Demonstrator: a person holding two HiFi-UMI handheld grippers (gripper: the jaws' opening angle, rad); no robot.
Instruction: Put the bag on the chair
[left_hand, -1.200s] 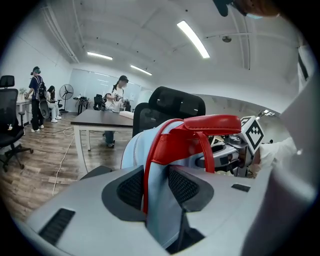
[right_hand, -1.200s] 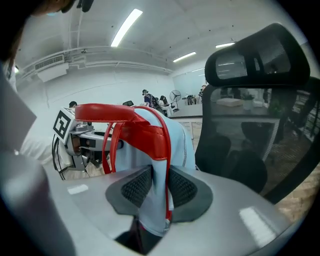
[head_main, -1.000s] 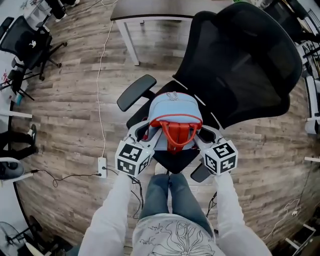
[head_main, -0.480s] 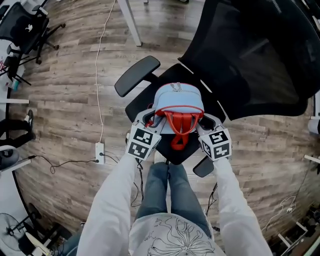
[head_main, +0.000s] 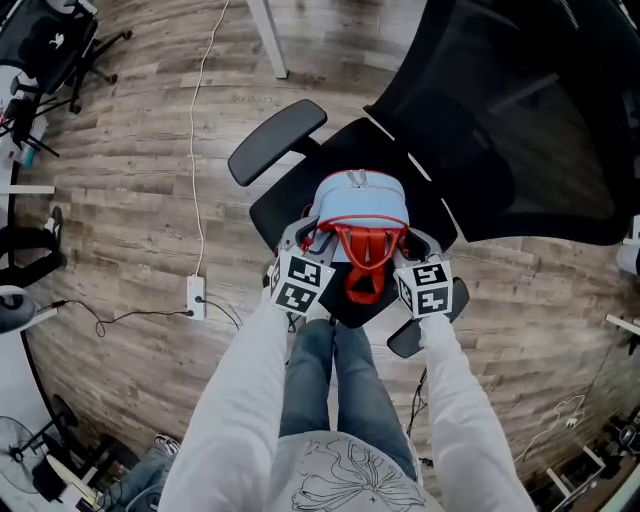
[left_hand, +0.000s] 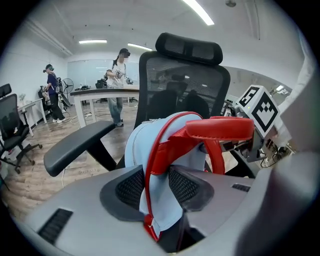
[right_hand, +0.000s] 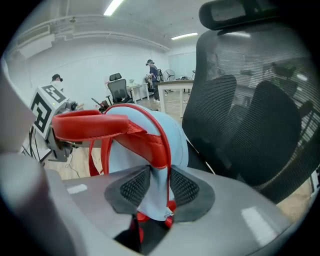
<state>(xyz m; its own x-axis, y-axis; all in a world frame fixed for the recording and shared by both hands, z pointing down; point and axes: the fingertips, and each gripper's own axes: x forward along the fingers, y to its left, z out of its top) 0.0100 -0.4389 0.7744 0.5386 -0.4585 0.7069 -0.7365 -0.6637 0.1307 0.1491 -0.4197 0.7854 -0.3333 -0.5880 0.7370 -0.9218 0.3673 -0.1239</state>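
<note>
blue bag (head_main: 358, 205) on one chair (head_main: 500, 130), left hand-held gripper (left_hand: 157, 185) and right hand-held gripper (right_hand: 160, 186) opening on it.

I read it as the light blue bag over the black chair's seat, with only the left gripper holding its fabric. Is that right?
Not only the left gripper. The right gripper view shows the bag fabric between the pads of the right gripper too; both grippers' jaws are opening. The bag is over the black chair seat, as you said.
</note>
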